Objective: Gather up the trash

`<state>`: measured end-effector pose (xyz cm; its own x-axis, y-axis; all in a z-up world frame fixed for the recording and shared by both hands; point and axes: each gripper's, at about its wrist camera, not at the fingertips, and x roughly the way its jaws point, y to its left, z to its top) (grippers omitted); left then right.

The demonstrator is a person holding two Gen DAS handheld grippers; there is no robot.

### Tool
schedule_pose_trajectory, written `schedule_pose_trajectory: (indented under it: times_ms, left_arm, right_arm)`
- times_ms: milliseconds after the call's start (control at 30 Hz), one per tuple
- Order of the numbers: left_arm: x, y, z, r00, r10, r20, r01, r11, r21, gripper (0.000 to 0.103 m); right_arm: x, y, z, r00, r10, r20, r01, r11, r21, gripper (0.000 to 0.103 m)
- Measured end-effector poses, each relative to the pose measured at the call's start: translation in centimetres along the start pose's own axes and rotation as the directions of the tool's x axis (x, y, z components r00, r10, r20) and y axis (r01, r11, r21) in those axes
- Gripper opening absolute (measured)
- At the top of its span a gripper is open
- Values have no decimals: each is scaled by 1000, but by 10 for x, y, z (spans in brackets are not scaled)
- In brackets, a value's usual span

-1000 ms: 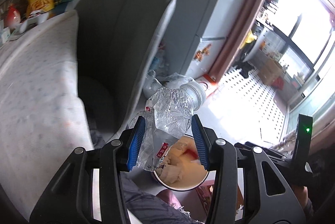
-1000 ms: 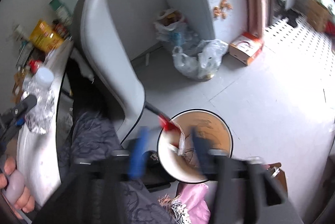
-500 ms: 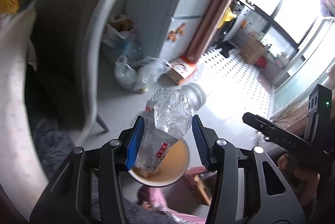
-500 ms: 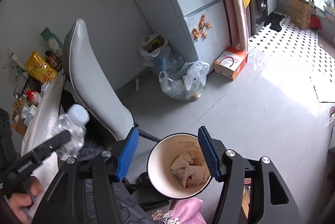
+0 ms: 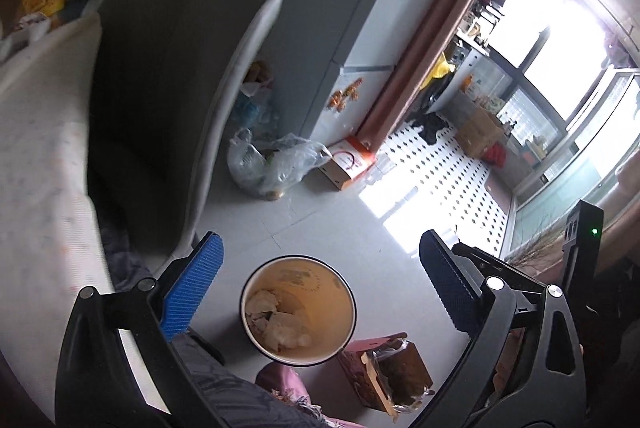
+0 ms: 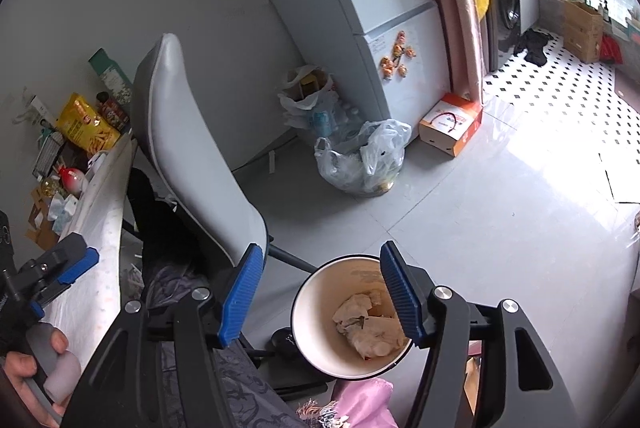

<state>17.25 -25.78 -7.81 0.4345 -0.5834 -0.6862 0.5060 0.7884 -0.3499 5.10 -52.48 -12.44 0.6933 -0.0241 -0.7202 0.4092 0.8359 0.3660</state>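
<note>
The grey refrigerator (image 6: 360,0) stands at twelve o'clock in the right wrist view, magnets on its door. The grey chair (image 6: 192,156) is at ten o'clock, beside the white table (image 6: 100,220). On the floor near the refrigerator lies a clear plastic bag (image 6: 364,160) of rubbish, and an orange-and-white carton (image 6: 450,124) lies just beside it at two o'clock. The left gripper (image 5: 320,292) has just been opening; its blue jaws are wide apart with nothing between them. The paper bucket (image 5: 298,308) with crumpled tissues (image 5: 276,324) sits below it. The right gripper (image 6: 320,296) has its jaws apart; its right pad lies across the bucket rim, but I cannot tell whether it presses there.
</note>
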Motion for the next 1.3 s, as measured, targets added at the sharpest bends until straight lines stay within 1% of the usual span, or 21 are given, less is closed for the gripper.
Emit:
schedule_pose_trajectory:
  times_ms: [133,200,300,367,400,467,700,833,900,1033,1133,1200,1233,1300]
  left_arm:
    - [-25,15,-2,999,15,29,-14,1000,-22,97]
    - [-36,24,-1,999,28,46,-26,999,-38,97]
    - [-57,37,-2,996,54,77,-49,997,-65,97]
    - [-72,47,-3,993,74,93,-67,995,-76,97]
    - [-77,50,-3,992,85,97,-77,994,-82,97]
    - [-91,59,-4,988,108,112,-97,991,-95,97]
    - [-134,83,-9,970,184,158,-164,977,-134,97]
    - [-157,92,-13,953,237,190,-211,966,-147,97]
    - [-169,96,-16,944,260,203,-231,961,-154,97]
    - [-191,103,-21,928,298,225,-264,950,-169,97]
    - [-209,107,-28,915,321,245,-284,942,-177,97]
    - [-218,108,-31,909,332,254,-293,939,-179,97]
    - [-221,109,-32,906,336,257,-297,938,-179,97]
    - [-231,111,-35,899,347,268,-307,934,-182,97]
  right_arm:
    - [-7,16,0,1000,18,6,-18,999,-31,66]
    - [-11,24,-1,1000,26,9,-26,999,-44,70]
    - [-17,39,-2,999,44,16,-43,997,-69,80]
    - [-22,50,-4,998,56,21,-54,995,-88,88]
    - [-24,57,-5,998,62,22,-60,993,-99,89]
    - [-28,66,-7,997,68,25,-64,991,-114,96]
    - [-43,100,-8,997,45,60,-37,990,-139,95]
    - [-51,122,-9,997,41,71,-29,987,-160,95]
    - [-58,137,-10,995,39,90,-22,983,-182,95]
    - [-71,161,-14,991,55,124,-27,975,-219,95]
    - [-79,174,-16,988,77,131,-44,969,-244,95]
    - [-90,184,-19,984,66,168,-23,970,-244,95]
    - [-93,189,-21,982,73,176,-26,966,-256,95]
    - [-99,199,-23,980,93,174,-39,957,-287,95]
